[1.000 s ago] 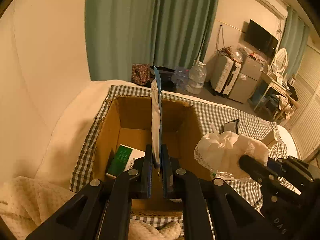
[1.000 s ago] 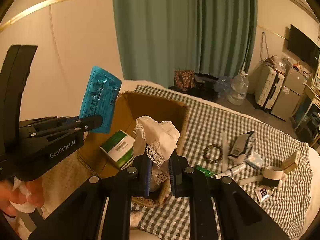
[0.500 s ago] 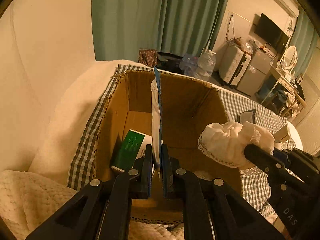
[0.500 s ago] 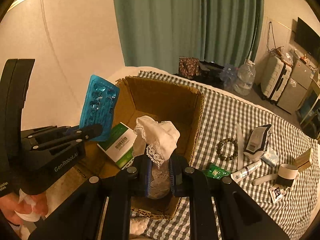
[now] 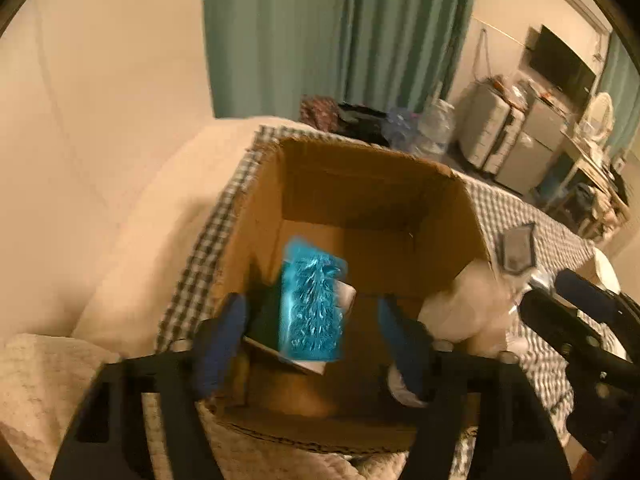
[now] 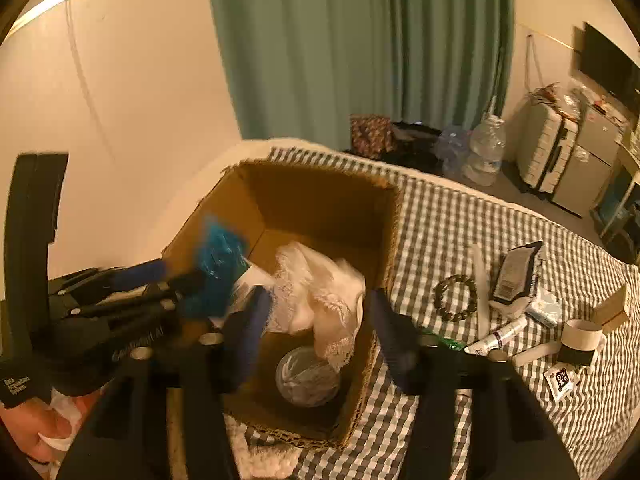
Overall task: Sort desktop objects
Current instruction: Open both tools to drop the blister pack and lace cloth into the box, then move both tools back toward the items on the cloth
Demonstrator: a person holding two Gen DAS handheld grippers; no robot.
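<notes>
Both jaws just spread, blue blister pack [image 5: 313, 305] and lace cloth [image 6: 320, 292] loose between them, above box [image 6: 320, 184]

Cardboard box [image 6: 320, 216], matt brown, raw corrugated edges along the rim. The blue blister pack [image 5: 314, 308] catches the light, glossy crinkled foil-and-plastic. White lace cloth [image 6: 320, 292], soft, rumpled, scalloped trim. Under it a clear plastic-looking round thing [image 6: 308, 376], shiny. The checked bedspread [image 6: 460, 216] looks woven and matt. Bead bracelet [image 6: 456, 298], polished. Gripper fingers [image 5: 220, 344]: matt black plastic with blue pads.
</notes>
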